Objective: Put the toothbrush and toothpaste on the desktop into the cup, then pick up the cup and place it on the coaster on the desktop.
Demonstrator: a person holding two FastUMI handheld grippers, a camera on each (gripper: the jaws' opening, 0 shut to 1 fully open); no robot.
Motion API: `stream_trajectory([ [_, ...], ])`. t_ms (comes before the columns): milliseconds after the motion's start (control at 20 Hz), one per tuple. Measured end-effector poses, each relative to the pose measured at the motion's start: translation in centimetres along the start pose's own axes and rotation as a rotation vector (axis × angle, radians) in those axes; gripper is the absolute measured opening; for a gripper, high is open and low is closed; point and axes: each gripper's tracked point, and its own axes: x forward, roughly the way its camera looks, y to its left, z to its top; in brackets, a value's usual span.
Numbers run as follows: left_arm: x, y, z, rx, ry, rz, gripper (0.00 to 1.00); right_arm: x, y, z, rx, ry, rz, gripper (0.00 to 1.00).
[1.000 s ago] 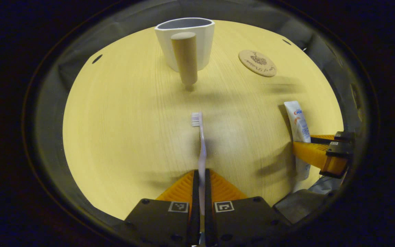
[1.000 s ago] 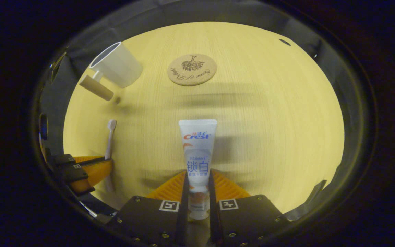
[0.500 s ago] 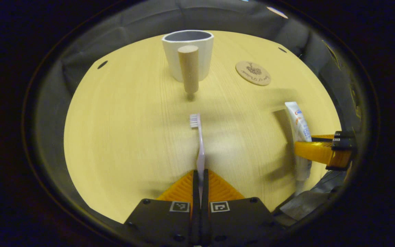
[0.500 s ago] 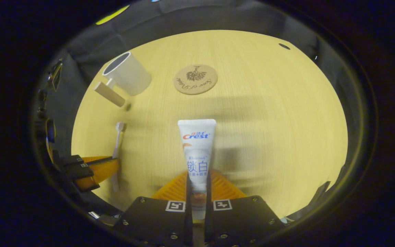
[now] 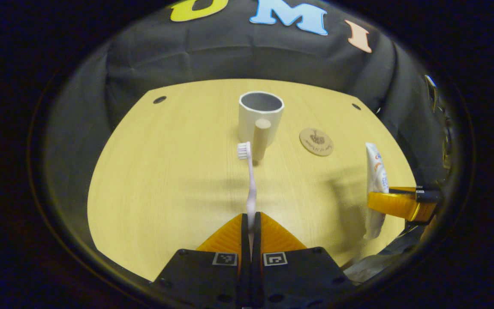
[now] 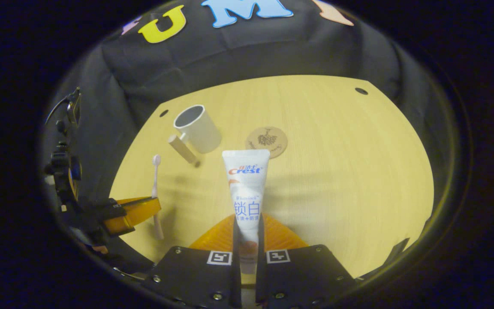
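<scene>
Toothpaste (image 6: 246, 189) tube: "Crest", Chinese "锁白".

We cannot see the lower handle of the slim lilac plastic toothbrush (image 5: 251, 189), which vanishes between the left gripper (image 5: 251, 223) fingers, and the capped end of the white plastic toothpaste tube (image 6: 247, 193) is likewise swallowed between the right gripper (image 6: 247, 240) fingers. In the left gripper view the tube's far edge and print are cut short by the picture's rim. The dark motif on the round cork coaster (image 6: 266, 142) is too small for us to make out, and the inside of the white cylindrical cup (image 5: 260, 115) with its wooden peg handle stays in shadow.
</scene>
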Motion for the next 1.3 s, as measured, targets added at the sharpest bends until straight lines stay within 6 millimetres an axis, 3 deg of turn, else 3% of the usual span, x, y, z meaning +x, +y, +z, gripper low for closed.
stream_trajectory([
  [100,-1.6,1.1,2.3,-0.016,-0.093,0.007,0.13,-0.6,0.9,1.1,-0.029,-0.056,0.025,0.15],
  [150,-2.4,1.8,3.3,-0.024,-0.142,0.009,0.08,-1.0,1.3,1.8,-0.046,-0.090,0.035,0.15],
  [300,-4.5,3.8,6.0,-0.042,-0.285,0.010,0.08,-2.2,2.1,3.9,-0.086,-0.182,0.046,0.14],
  [350,-4.8,4.1,6.3,-0.043,-0.321,0.008,0.13,-2.7,2.4,4.6,-0.093,-0.210,0.051,0.15],
  [400,-5.3,4.6,7.0,-0.041,-0.368,0.005,0.08,-3.1,2.7,5.2,-0.098,-0.232,0.058,0.14],
  [600,-7.1,5.3,12.1,-0.010,-0.527,-0.007,0.08,-3.9,3.1,6.2,-0.098,-0.270,0.056,0.14],
  [1050,-6.6,3.6,22.9,-0.005,-0.820,-0.092,0.07,-5.4,3.1,7.1,-0.103,-0.368,0.008,0.14],
  [1200,-3.9,2.0,25.0,0.017,-0.848,-0.141,0.07,-5.5,2.8,7.1,-0.084,-0.360,-0.025,0.14],
  [1300,-1.5,1.3,25.3,0.015,-0.831,-0.170,0.07,-5.4,2.7,6.8,-0.073,-0.352,-0.048,0.14],
])
